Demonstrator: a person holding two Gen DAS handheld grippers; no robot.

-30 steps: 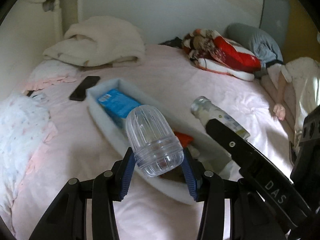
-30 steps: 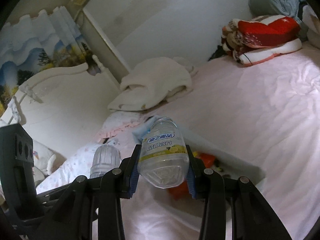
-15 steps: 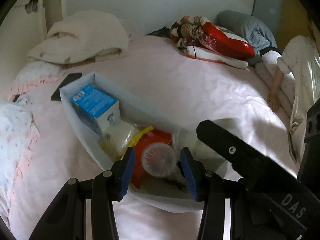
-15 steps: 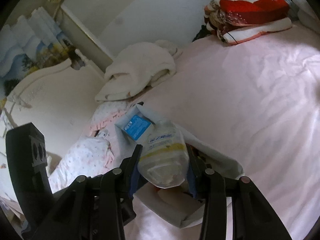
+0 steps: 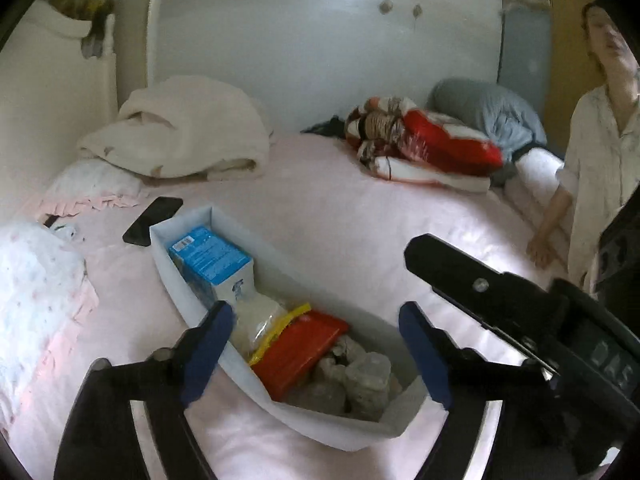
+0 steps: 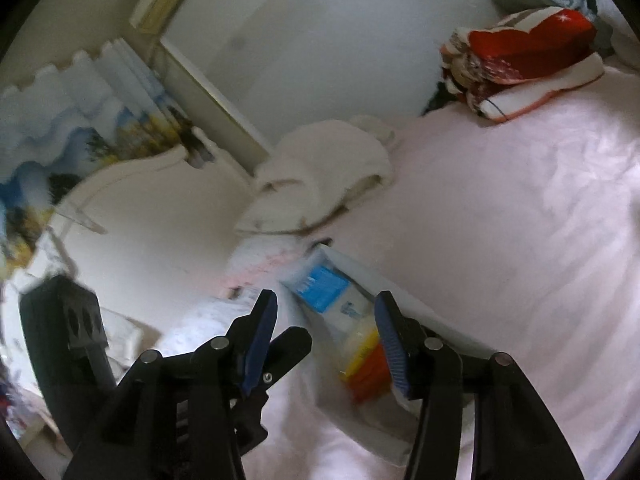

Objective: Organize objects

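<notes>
Bed: pink sheet [image 5: 320, 216], soft beneath our white storage box [image 5: 280, 256].
Left tongs [image 5: 316, 352]: wide, just opened, empty.
Right tongs [image 6: 326, 344]: parted, just opened, empty.
Clear bottles [image 5: 360, 384]: light, slick, crushable; we'd grip mid-body.

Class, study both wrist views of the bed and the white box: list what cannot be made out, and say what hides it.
- Clear bottles in the white box, left wrist view: blurred, their number is unclear.
- Near end of the box, right wrist view: hidden behind the right gripper.
- Blue carton print: too blurred to read.
- Black phone: partly hidden behind the box wall.
</notes>
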